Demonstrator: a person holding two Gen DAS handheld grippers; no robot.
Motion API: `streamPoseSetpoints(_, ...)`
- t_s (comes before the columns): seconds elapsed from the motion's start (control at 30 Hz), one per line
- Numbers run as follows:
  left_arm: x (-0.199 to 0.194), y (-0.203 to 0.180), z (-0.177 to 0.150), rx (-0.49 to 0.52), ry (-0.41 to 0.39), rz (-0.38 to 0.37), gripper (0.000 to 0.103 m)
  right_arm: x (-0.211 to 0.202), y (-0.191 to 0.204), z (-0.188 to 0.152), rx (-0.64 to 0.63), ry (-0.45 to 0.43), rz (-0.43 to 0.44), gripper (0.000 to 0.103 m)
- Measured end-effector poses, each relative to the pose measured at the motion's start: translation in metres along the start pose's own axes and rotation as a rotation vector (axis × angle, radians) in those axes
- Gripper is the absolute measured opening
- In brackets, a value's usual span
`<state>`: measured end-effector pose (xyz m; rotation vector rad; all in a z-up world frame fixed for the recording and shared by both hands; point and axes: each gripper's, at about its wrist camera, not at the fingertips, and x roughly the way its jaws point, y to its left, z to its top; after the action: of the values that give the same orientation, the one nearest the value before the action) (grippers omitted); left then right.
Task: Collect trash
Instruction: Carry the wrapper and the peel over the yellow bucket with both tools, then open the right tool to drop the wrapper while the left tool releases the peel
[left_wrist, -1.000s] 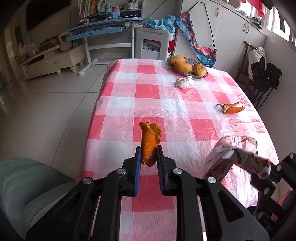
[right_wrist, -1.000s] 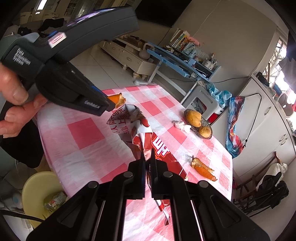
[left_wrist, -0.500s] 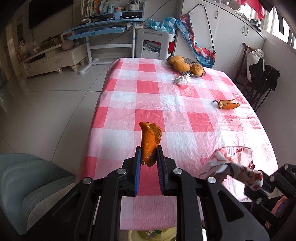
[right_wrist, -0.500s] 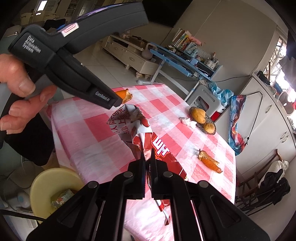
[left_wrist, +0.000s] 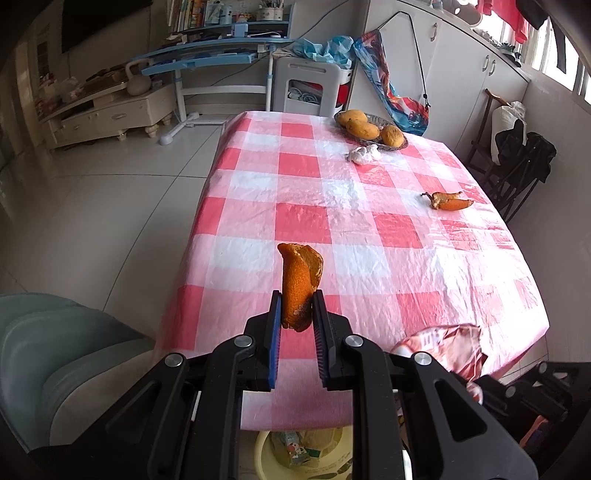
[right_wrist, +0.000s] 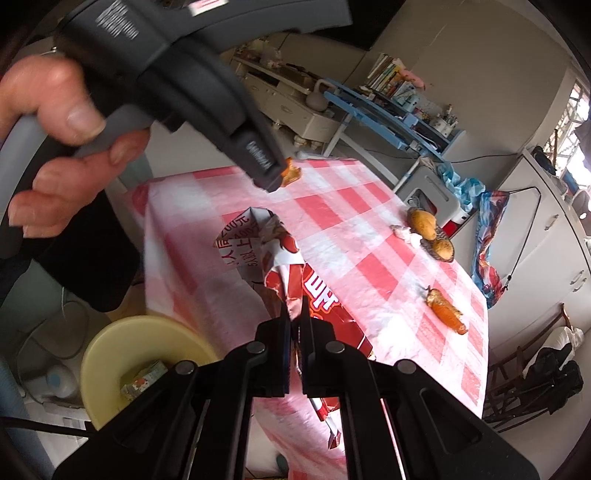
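Note:
My left gripper (left_wrist: 297, 306) is shut on an orange peel (left_wrist: 299, 278) and holds it above the near end of the red-checked table (left_wrist: 332, 221). My right gripper (right_wrist: 294, 317) is shut on a crumpled red and white snack wrapper (right_wrist: 269, 254), held off the table's near edge; the wrapper also shows in the left wrist view (left_wrist: 443, 343). A yellow trash bin (right_wrist: 110, 354) with some trash inside stands on the floor below, also visible in the left wrist view (left_wrist: 266, 450). Another orange peel (left_wrist: 448, 201) and a crumpled white tissue (left_wrist: 364, 153) lie on the table.
A basket of mangoes (left_wrist: 371, 129) sits at the table's far end. A grey-green chair (left_wrist: 44, 350) is at the near left. A dark chair with bags (left_wrist: 517, 155) stands at the right. A blue desk (left_wrist: 207, 59) and cabinets line the far wall.
Both grippers have drawn back from the table toward its near edge with their loads. The yellow bin has come into fuller view below.

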<state>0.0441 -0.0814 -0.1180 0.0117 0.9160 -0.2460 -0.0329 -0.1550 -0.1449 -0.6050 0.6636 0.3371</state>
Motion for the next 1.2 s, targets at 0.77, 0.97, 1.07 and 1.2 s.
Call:
streamPoseSetpoints(0.77,-0.015,0.001,-0.038,0.028,0.059,0.018,0.016,-0.019,0.066,-0.019,-0.135,0.055,0.122,0.008)
streamPoseSetpoints(0.97,-0.015,-0.004,-0.057,0.056,0.103,0.029,0.016,-0.021,0.072,-0.026,-0.143,0.084,0.126,0.047)
streamPoseSetpoints(1.07,-0.017,-0.007,-0.066,0.072,0.119,0.031,0.016,-0.027,0.061,-0.025,-0.075,0.077,0.105,0.048)
streamPoseSetpoints(1.2,-0.02,-0.012,-0.079,0.1,0.139,0.037,0.016,-0.035,0.04,-0.025,0.038,0.054,0.069,0.052)
